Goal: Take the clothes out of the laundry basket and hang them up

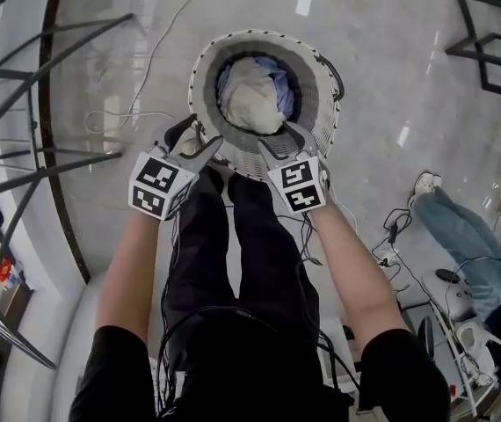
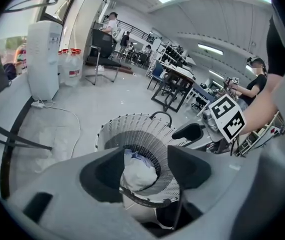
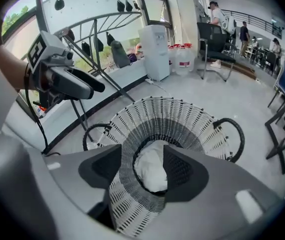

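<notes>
A white woven laundry basket (image 1: pixel 205 69) with black handles stands on the floor in front of me. Inside it lies a cream bundle of clothes (image 1: pixel 252 104) over a bluish garment. My left gripper (image 1: pixel 205 141) hovers over the basket's near rim, open, with nothing between its fingers. My right gripper (image 1: pixel 284 141) hangs beside it over the same rim, also open and empty. In the left gripper view the clothes (image 2: pixel 137 171) show between the parted jaws, well below them. The right gripper view shows the bundle (image 3: pixel 151 171) deep in the basket (image 3: pixel 157 114).
A black metal rack (image 1: pixel 22 156) stands at my left by the window ledge, with a rail of hangers (image 3: pixel 97 24). A white cable (image 1: pixel 136 104) trails on the floor. A seated person (image 1: pixel 470 244) and cables are at right. A water dispenser (image 2: pixel 43 59) stands beyond.
</notes>
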`<state>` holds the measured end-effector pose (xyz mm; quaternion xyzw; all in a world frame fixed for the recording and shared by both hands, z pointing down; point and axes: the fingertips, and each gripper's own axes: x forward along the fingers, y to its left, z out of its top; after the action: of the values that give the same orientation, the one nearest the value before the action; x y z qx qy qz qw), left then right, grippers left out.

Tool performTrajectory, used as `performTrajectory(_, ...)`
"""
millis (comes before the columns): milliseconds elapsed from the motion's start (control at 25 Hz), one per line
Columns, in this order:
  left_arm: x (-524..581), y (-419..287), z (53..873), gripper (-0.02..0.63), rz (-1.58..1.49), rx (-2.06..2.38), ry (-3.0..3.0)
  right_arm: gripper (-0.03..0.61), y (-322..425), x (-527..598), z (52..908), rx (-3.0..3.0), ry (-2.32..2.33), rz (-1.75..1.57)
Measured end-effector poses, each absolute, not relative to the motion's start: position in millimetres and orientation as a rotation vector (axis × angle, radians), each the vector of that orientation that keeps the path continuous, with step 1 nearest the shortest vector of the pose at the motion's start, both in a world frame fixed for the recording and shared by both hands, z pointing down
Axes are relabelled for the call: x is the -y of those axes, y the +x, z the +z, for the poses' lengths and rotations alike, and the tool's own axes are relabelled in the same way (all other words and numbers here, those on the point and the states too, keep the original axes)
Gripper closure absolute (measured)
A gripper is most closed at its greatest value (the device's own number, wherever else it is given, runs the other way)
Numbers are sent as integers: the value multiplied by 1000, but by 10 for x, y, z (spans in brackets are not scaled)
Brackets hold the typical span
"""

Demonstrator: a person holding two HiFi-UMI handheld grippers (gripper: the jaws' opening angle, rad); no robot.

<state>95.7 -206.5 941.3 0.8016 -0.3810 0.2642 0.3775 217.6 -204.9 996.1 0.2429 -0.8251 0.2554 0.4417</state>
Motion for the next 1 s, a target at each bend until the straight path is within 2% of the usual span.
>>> performTrajectory(280,1945,699,9952,345,729,973,1998,318,1889,2118,10697,1990,509,617)
performTrajectory(560,2071,564,9883,345,637,1035,2028,328,1722,2110,11654,1896,365,487)
performTrajectory(1000,1980,565,9998,345,686,1023,2129,319,1603,1792,13067,1829,215,371)
